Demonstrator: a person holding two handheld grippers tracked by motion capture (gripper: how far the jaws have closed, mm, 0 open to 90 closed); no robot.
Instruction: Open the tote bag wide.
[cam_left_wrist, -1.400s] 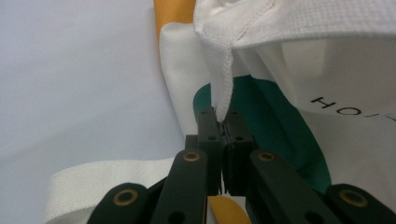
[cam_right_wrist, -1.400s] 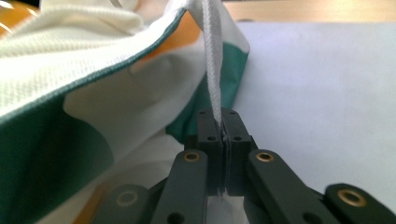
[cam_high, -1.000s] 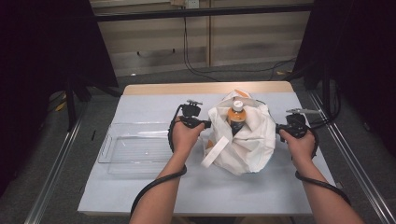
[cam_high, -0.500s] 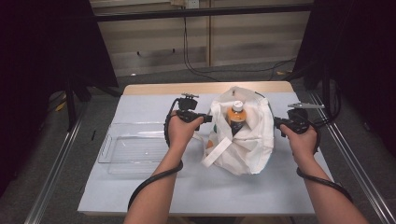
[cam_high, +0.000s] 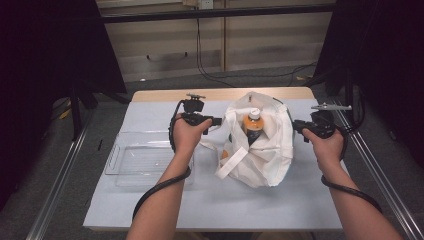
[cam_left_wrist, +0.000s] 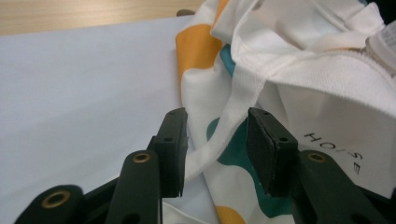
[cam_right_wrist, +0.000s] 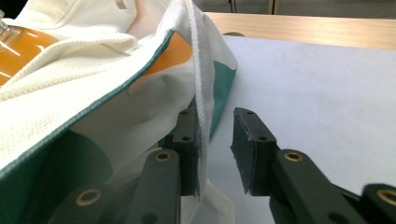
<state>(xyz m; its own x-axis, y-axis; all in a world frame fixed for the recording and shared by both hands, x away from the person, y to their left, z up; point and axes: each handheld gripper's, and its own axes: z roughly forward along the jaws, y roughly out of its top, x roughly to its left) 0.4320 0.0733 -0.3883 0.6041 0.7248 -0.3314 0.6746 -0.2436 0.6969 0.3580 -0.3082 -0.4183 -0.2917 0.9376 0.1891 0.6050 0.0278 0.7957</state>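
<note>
Both hand-held grippers spread: left hand-held gripper (cam_left_wrist: 215, 154) straddles the tote bag (cam_high: 260, 150) strap (cam_left_wrist: 233, 112), right hand-held gripper (cam_right_wrist: 215, 149) straddles the bag's opposite edge (cam_right_wrist: 198, 79).

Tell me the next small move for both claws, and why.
Probably close both claws. The left claw is open with the tote bag's white strap between its jaws; the right claw is open around the bag's edge. Gripping both would let the bag be opened around the bottle.
</note>
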